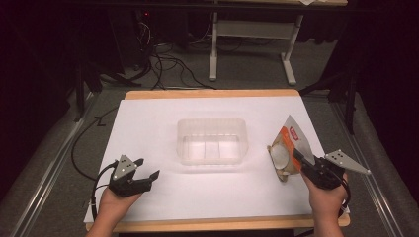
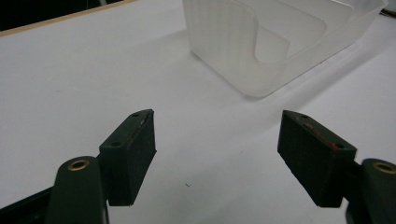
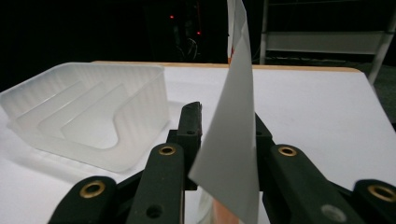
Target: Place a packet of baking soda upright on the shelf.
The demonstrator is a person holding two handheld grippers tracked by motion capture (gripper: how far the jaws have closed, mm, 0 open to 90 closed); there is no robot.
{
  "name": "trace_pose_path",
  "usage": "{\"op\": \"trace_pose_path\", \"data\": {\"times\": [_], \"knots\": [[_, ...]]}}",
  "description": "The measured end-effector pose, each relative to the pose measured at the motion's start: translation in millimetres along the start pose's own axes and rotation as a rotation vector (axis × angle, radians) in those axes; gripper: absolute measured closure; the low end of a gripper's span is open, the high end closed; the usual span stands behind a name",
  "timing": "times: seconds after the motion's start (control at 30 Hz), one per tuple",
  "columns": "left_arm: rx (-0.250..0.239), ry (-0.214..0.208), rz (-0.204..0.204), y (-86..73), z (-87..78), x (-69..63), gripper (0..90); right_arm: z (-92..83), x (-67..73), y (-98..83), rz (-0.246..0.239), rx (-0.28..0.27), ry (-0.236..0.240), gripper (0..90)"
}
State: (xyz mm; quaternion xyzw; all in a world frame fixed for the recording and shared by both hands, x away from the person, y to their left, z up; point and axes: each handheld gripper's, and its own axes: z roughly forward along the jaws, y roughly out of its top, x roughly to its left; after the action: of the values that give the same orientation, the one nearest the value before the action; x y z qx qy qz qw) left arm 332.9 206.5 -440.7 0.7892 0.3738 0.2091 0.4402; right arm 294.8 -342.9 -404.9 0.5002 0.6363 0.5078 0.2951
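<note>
A matte white sheet covers the wooden tabletop point(image 1: 207, 226). At its centre sits a frosted, ribbed plastic bin point(image 1: 212, 140) with rounded dividers. The right hand-held gripper point(image 1: 302, 160) pinches a glossy orange-and-white pouch point(image 1: 288, 148) right of the bin; its own view shows the pouch's pale edge. The left hand-held gripper point(image 1: 146, 168) rests spread, empty.

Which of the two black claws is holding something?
The right black two-jaw gripper is; its jaws pinch an orange-and-white snack packet. The left black gripper has its jaws spread wide with nothing between them, above the white table.
</note>
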Motion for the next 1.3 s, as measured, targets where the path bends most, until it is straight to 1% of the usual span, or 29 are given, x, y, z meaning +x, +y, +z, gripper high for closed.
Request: {"op": "trace_pose_path", "data": {"times": [0.07, 0.17, 0.3, 0.33, 0.43, 0.53, 0.57, 0.63, 0.7, 0.8, 0.87, 0.97, 1.03, 1.1, 1.17, 1.23, 1.27, 1.3], "knots": [[-0.005, -0.001, -0.004, 0.1, -0.5, -0.1, 28.3, 0.9, 2.1, -0.2, 0.000, -0.004, 0.002, 74.5], [-0.013, -0.012, -0.010, 0.6, -1.7, 0.8, 29.1, 3.1, 7.4, -0.5, -0.005, -0.014, -0.009, 73.4], [-0.041, -0.016, -0.020, 1.9, -4.5, 1.6, 32.3, 6.3, 13.8, -1.1, -0.017, -0.017, -0.027, 77.0], [-0.044, -0.016, -0.020, 2.1, -5.3, 2.0, 32.7, 7.0, 14.8, -1.5, -0.010, -0.015, -0.031, 78.7], [-0.053, -0.010, -0.024, 2.2, -6.5, 2.7, 33.8, 9.5, 15.2, -2.9, 0.022, -0.010, -0.018, 82.8], [-0.053, -0.012, -0.027, 2.3, -7.3, 3.8, 35.4, 11.6, 15.7, -4.2, 0.028, -0.002, -0.034, 87.7], [-0.054, -0.011, -0.028, 2.2, -7.2, 4.0, 35.5, 11.8, 16.0, -4.3, 0.022, -0.005, -0.043, 90.0], [-0.053, -0.010, -0.027, 2.3, -7.2, 3.9, 35.3, 11.5, 17.0, -3.4, 0.015, -0.002, -0.058, 90.0], [-0.052, -0.012, -0.027, 2.4, -7.0, 3.7, 35.0, 11.3, 18.7, -1.7, -0.006, 0.001, -0.076, 90.0], [-0.054, 0.006, -0.021, 1.9, -7.0, 2.0, 31.5, 11.1, 21.5, 1.4, -0.033, -0.010, -0.093, 90.0], [-0.053, -0.003, -0.025, 1.0, -7.3, 1.8, 32.1, 11.2, 24.1, 4.5, -0.051, -0.017, -0.110, 90.0], [-0.053, -0.005, -0.017, 0.5, -8.1, 1.2, 32.1, 10.3, 29.3, 10.5, -0.078, -0.034, -0.125, 90.0], [-0.059, -0.010, -0.029, 0.5, -7.9, 0.9, 31.9, 10.0, 32.4, 14.2, -0.090, -0.041, -0.131, 90.0], [-0.063, -0.017, -0.029, 0.8, -7.4, 1.0, 31.3, 10.3, 35.0, 17.3, -0.086, -0.051, -0.130, 90.0], [-0.054, -0.022, -0.020, 0.8, -6.0, 2.1, 31.3, 12.5, 36.3, 20.4, -0.067, -0.055, -0.125, 90.0], [-0.045, -0.018, -0.012, -0.2, -4.9, 3.7, 31.1, 15.5, 37.5, 23.4, -0.064, -0.057, -0.122, 90.0], [-0.042, -0.016, -0.012, -0.8, -5.3, 4.7, 31.1, 17.1, 38.2, 25.1, -0.062, -0.059, -0.124, 90.0], [-0.047, -0.016, -0.023, -1.4, -6.0, 5.3, 31.1, 18.4, 38.8, 26.9, -0.056, -0.063, -0.121, 90.0]]}}
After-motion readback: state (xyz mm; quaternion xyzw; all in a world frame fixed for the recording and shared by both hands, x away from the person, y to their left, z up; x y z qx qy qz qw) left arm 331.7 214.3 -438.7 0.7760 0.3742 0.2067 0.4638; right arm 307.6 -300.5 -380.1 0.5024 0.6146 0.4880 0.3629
